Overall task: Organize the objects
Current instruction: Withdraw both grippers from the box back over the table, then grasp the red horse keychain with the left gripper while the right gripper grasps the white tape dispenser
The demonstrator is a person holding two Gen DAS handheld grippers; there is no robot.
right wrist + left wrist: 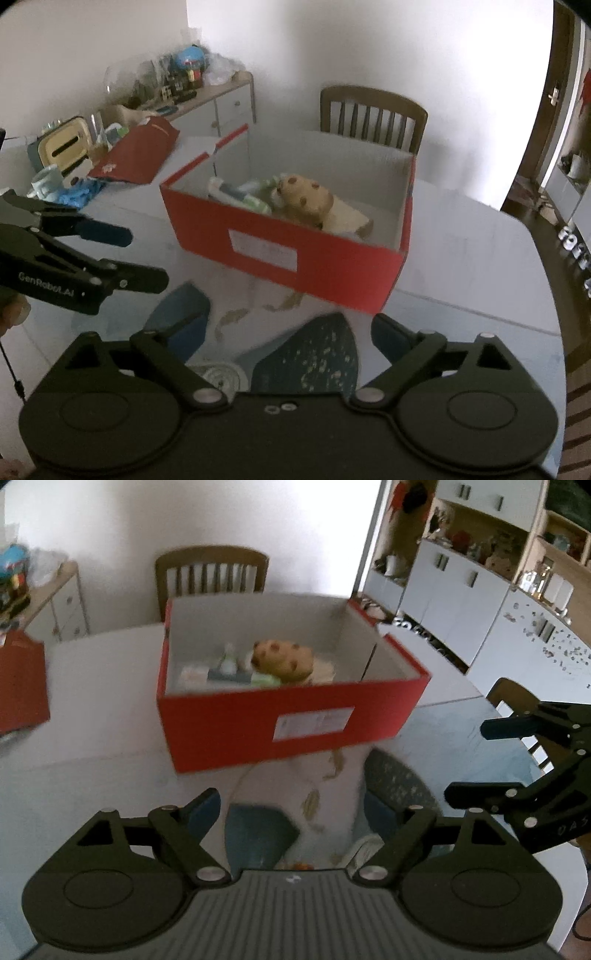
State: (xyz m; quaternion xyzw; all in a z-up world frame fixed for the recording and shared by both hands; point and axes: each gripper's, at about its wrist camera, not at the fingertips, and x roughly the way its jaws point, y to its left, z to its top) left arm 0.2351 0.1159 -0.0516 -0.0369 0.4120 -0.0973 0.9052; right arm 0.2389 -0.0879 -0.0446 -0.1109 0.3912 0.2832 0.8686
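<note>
Scene: red box (280, 716) sits open on the tabletop (92, 686), lid off; red lid (136, 155) lies well apart, toward the cluttered far end.
Box contents: spotted plush toy (284, 659), tubes and small packs (240, 194) beside it, all down inside the walls.
Left tool (291, 812): released, jaws spread wide, nothing between them.
Right tool (284, 325): released too, jaws wide apart, empty; in the left wrist view it shows at the right edge, hanging over the tabletop.
Both tools: just short of the box's near wall, angled down at the tabletop, side by side.
Under the tools: glass-like tabletop with a leaf pattern; the dark speckled shape (314, 358) and blue shape (258, 834) are probably seen through the glass, blur makes that hard to settle.
Step in hand: looks like the gap between a drop into the box and the next pick, or a lead-in to handling the box itself; neither tool carries anything.
Task thing: items already in the box; loose clutter (66, 162) sits at the far-left end near the lid.
Next move calls for: choosing a target, either reaching left for a loose item, or fetching the lid and squaring it over the box rim with both tools.
Risk: nudging the light box while reaching past it.
</note>
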